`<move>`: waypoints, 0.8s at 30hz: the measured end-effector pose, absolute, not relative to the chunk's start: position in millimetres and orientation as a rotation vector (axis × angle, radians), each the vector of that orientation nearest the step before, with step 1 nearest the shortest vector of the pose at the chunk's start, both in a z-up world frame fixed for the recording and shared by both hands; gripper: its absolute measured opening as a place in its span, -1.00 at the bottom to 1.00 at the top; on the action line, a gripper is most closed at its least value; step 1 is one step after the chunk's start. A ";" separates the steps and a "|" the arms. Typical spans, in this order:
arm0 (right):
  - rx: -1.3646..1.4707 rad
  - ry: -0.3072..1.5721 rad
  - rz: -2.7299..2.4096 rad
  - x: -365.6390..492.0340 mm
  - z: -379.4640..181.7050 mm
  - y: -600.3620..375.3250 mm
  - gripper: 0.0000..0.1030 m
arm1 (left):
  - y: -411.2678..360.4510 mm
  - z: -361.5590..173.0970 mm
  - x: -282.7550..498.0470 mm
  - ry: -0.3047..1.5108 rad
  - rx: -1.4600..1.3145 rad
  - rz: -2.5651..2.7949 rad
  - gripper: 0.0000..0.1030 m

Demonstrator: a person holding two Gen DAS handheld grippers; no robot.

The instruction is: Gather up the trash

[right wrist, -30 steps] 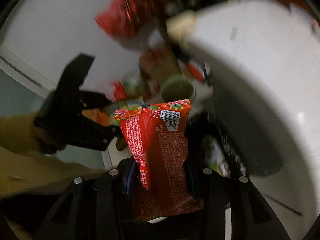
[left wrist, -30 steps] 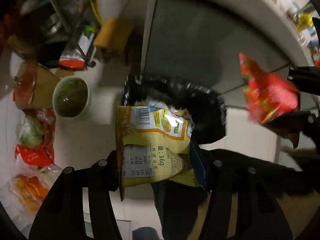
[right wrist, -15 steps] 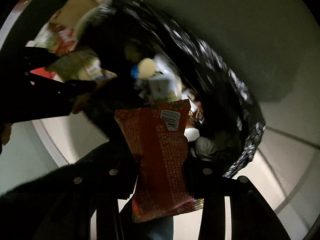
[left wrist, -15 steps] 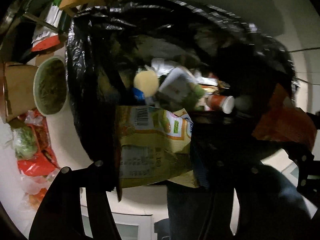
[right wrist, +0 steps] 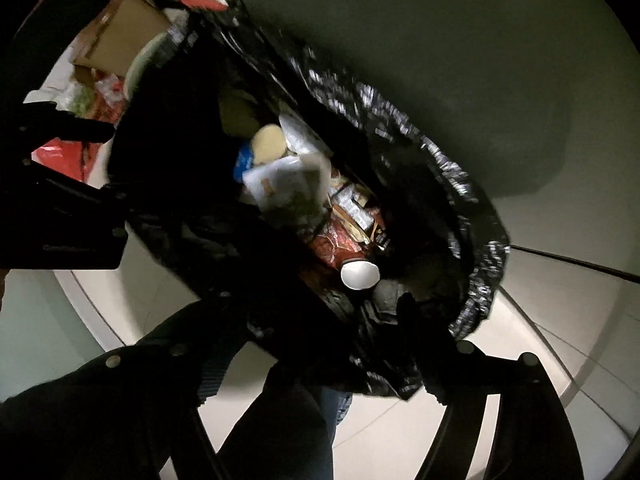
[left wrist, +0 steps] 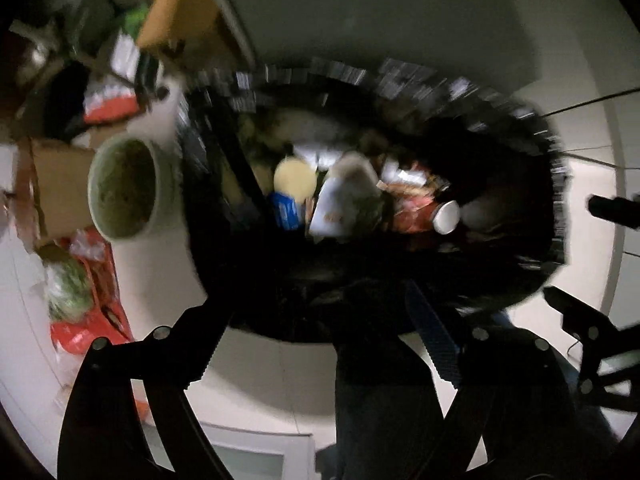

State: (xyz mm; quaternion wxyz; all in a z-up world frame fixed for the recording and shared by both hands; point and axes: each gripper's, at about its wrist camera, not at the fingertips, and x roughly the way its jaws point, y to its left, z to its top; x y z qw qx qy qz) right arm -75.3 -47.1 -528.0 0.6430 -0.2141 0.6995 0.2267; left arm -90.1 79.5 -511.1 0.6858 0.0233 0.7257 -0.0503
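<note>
Left wrist view looks straight down into a bin lined with a black bag (left wrist: pixel 520 128), whose rim is smeared by motion blur. The left tool (left wrist: pixel 320 344) hangs over the near edge of the bin with its two fingers spread wide; its jaws have just been opening and nothing is between them. The trash sits at the bottom of the bin: a round pale-yellow lid (left wrist: pixel 295 176), a blue wrapper (left wrist: pixel 285 211), a white packet (left wrist: pixel 344 200), a red wrapper (left wrist: pixel 414 210) and a white cup (left wrist: pixel 447 217) lying on its side. On the floor just beside the bin stands a pale green bowl (left wrist: pixel 162 188), with a cardboard box (left wrist: pixel 60 184) beyond it and red packets (left wrist: pixel 86 316) lower down. Part of the right tool (left wrist: pixel 588 320) shows at the right edge of this view.

Right wrist view shows the same bin bag (right wrist: pixel 460 184) from the other side. The right tool (right wrist: pixel 316 356) is above the bin's near rim, fingers well apart, its jaws having just been opening, and it grips nothing. Below it lie the yellow lid (right wrist: pixel 269 145), the white packet (right wrist: pixel 288 184), the red wrapper (right wrist: pixel 334 242) and the white cup (right wrist: pixel 359 275). Dark trouser legs (right wrist: pixel 280 420) of the person fill the lower middle. The floor (right wrist: pixel 560 340) is pale tile.
</note>
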 end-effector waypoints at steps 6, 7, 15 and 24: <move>-0.415 1.424 0.605 -78.0 -411.6 -54.9 0.57 | 78.1 -388.2 -94.1 1.447 0.006 -0.160 0.65; -0.401 1.403 0.614 -77.9 -397.8 -56.8 0.58 | 78.4 -365.3 -94.7 1.419 -0.003 -0.160 0.65; -0.217 1.144 0.682 -71.0 -243.3 -81.9 0.67 | 74.2 -213.3 -78.9 1.133 -0.044 -0.067 0.65; -0.115 0.751 0.512 -35.8 -106.0 -144.1 0.89 | 47.5 -102.6 -24.5 0.813 -0.060 0.026 0.72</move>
